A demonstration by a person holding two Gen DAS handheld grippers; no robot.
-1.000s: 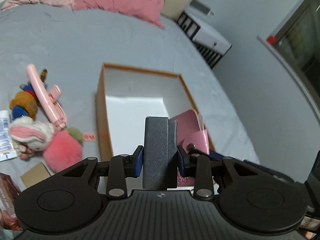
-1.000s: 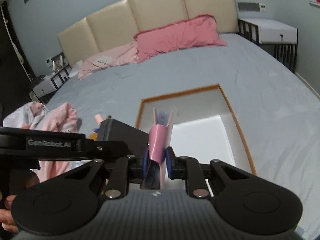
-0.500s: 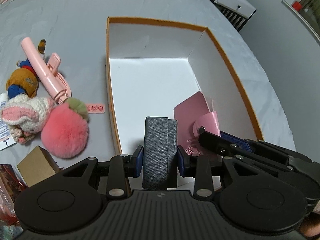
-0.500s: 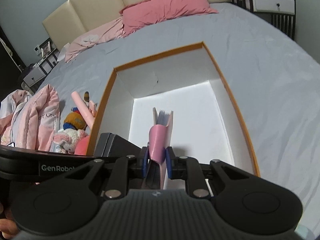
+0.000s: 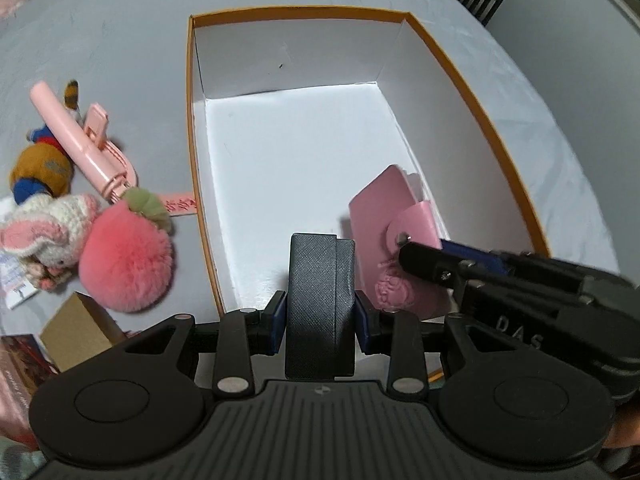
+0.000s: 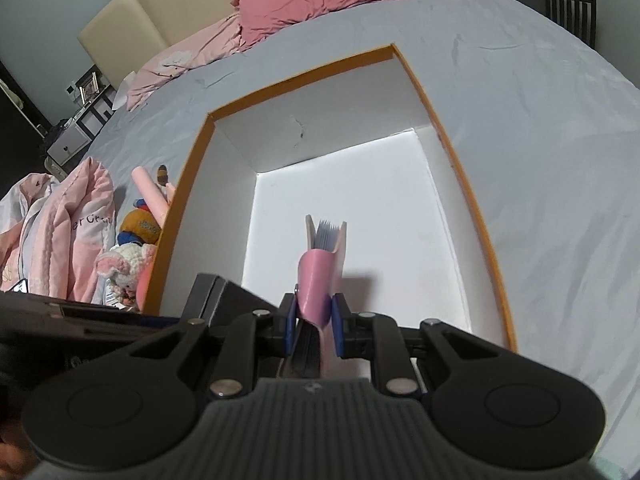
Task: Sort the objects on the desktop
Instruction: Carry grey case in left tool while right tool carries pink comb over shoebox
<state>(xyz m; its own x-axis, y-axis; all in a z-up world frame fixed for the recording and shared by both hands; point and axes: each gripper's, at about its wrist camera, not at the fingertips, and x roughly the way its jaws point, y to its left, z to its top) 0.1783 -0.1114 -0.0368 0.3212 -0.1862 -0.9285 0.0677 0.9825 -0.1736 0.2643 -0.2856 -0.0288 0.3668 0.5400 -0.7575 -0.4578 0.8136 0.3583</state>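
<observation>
Now the left gripper [image 5: 320, 316] is closed on a dark grey case [image 5: 320, 300], holding it upright above the near edge of the white box [image 5: 288, 36] with the orange rim. Just beside it, the right gripper [image 6: 314, 320] is clamped on a pink card holder [image 6: 320, 280], inside the box near its right wall. Plush toys [image 5: 124, 256] lie left of the box on the grey bed [image 5: 100, 28].

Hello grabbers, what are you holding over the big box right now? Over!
Left gripper shut on dark grey textured case. Right gripper shut on pink snap-flap card holder. Both over orange-rimmed white box. Box floor clear.
</observation>
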